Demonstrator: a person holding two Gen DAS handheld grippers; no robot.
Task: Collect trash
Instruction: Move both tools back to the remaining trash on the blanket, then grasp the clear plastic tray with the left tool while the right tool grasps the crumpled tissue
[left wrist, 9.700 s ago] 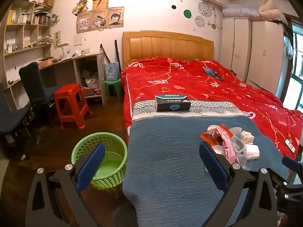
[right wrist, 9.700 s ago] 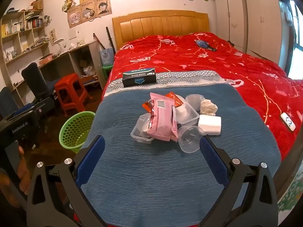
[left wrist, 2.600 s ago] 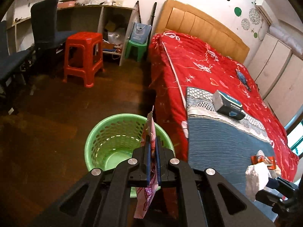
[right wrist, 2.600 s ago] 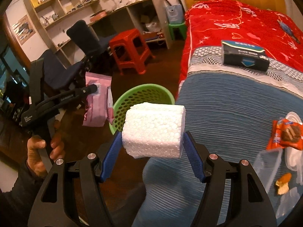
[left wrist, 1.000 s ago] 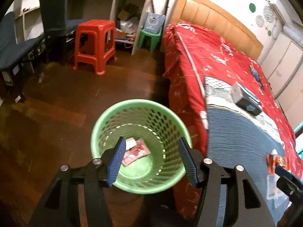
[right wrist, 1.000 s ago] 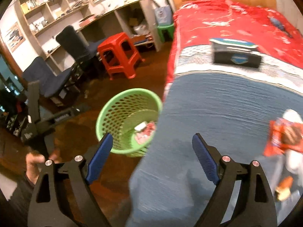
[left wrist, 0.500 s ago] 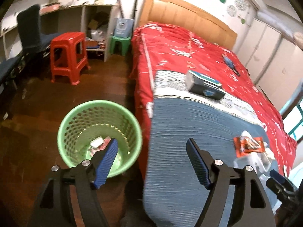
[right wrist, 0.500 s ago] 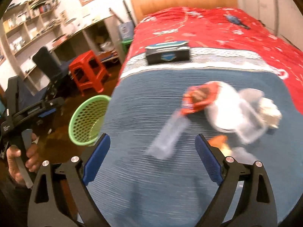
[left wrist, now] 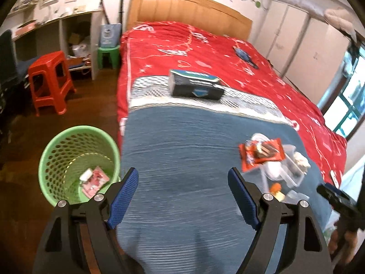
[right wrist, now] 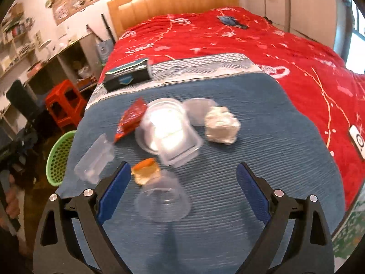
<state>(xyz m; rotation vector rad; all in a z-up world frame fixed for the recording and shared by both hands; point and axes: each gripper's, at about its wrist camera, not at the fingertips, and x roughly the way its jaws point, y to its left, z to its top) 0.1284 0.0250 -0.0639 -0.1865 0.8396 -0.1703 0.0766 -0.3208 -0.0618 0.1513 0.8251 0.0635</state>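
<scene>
Right gripper [right wrist: 182, 182] hangs low over the blue ribbed blanket [right wrist: 228, 205], blue pads spread wide, nothing between them. Just ahead, a clear plastic cup [right wrist: 163, 203] lies on its side, an orange-and-tan food scrap [right wrist: 146, 171] touching its far edge. To the left, a small clear plastic tray [right wrist: 95, 159]; past that, a clear lidded container [right wrist: 168, 132] in the middle of the pile, a red snack wrapper [right wrist: 132, 118] at its left, a crumpled white paper ball [right wrist: 221, 125] at its right. Blurry, all of it.

Left gripper [left wrist: 182, 189] is also splayed open and empty, over the blanket's near edge. Down on the wooden floor [left wrist: 22, 137] to its left stands the green perforated plastic basket [left wrist: 52, 150], pink packet [left wrist: 95, 180] and a white block [left wrist: 86, 174] at its bottom. Further up the bed, a dark rectangular box [left wrist: 194, 86] sits on the patterned band, the red bedspread [left wrist: 205, 45] behind it.
</scene>
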